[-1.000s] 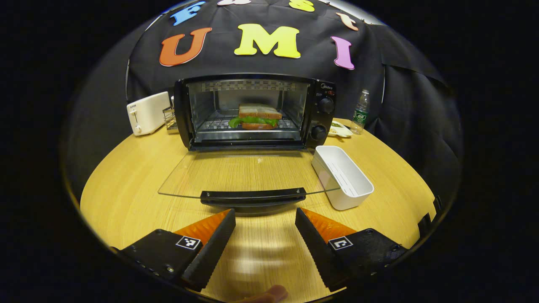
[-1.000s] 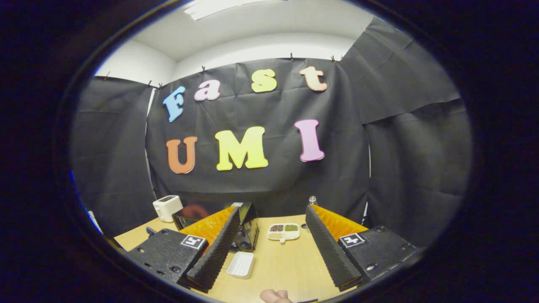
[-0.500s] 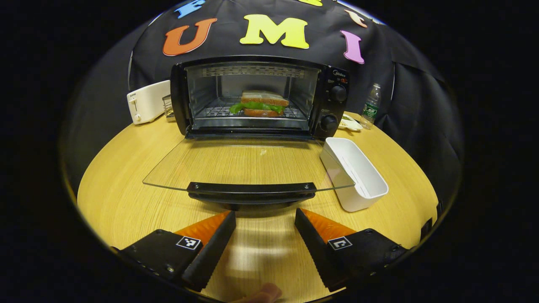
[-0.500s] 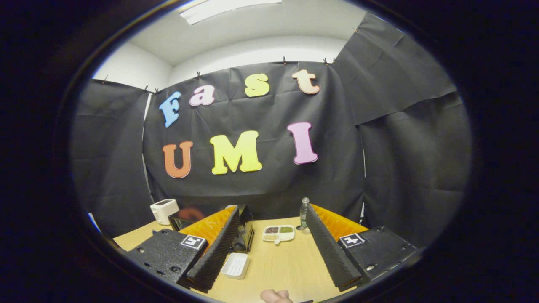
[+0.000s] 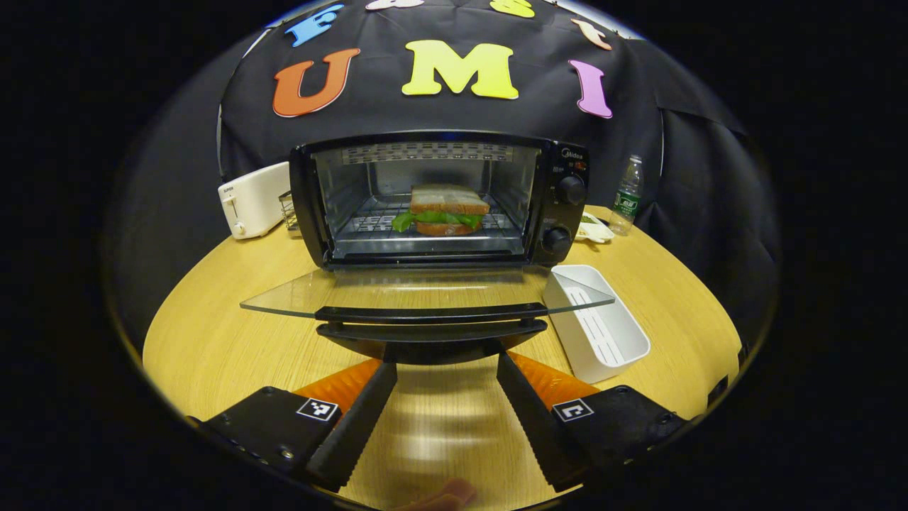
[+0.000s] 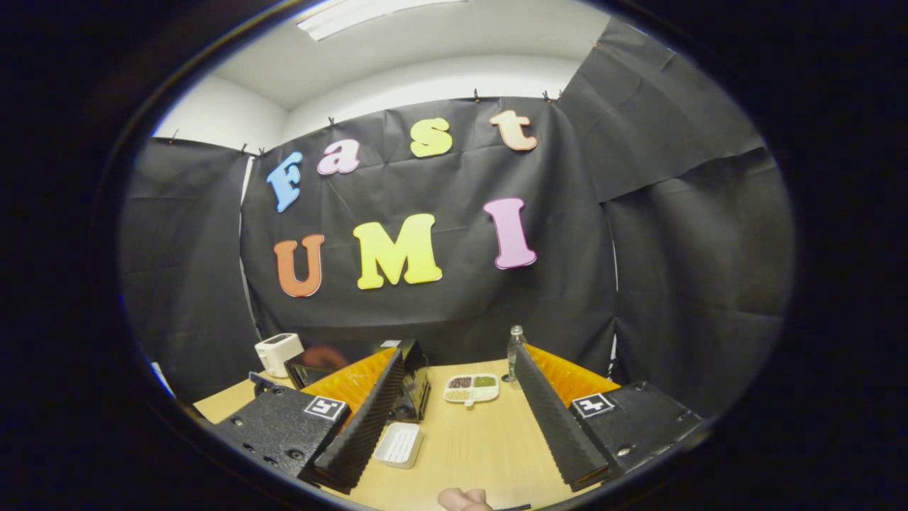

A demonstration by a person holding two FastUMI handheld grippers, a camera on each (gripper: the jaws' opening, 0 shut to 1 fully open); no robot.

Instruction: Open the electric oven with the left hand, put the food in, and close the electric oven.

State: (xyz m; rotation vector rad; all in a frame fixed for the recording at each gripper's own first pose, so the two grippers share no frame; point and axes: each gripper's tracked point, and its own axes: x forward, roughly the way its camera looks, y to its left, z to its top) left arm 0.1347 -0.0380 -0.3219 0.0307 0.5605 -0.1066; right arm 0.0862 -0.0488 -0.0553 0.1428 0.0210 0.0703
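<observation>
The black electric oven [image 5: 433, 199] stands at the back of the round wooden table [image 5: 213, 341]. Its glass door [image 5: 425, 291] hangs open, almost level, and I see it nearly edge-on. A sandwich [image 5: 443, 209] with green lettuce rests on the rack inside. My left gripper [image 5: 447, 365] is open, low over the table, its fingertips just below and in front of the door's black handle [image 5: 429, 323]; whether they touch it I cannot tell. My right gripper [image 6: 457, 355] is open and holds nothing, raised over the table's right side, with the oven [image 6: 415, 380] partly behind its left finger.
An empty white tray [image 5: 596, 326] lies right of the door, close to the handle's end. A white toaster [image 5: 255, 199] and a wire rack [image 5: 287, 209] stand left of the oven. A water bottle [image 5: 628, 195] and a compartment dish [image 6: 472, 388] sit at the back right.
My left gripper has dropped lower and come up to the door handle, so the door now looks edge-on. The right gripper has barely shifted.
</observation>
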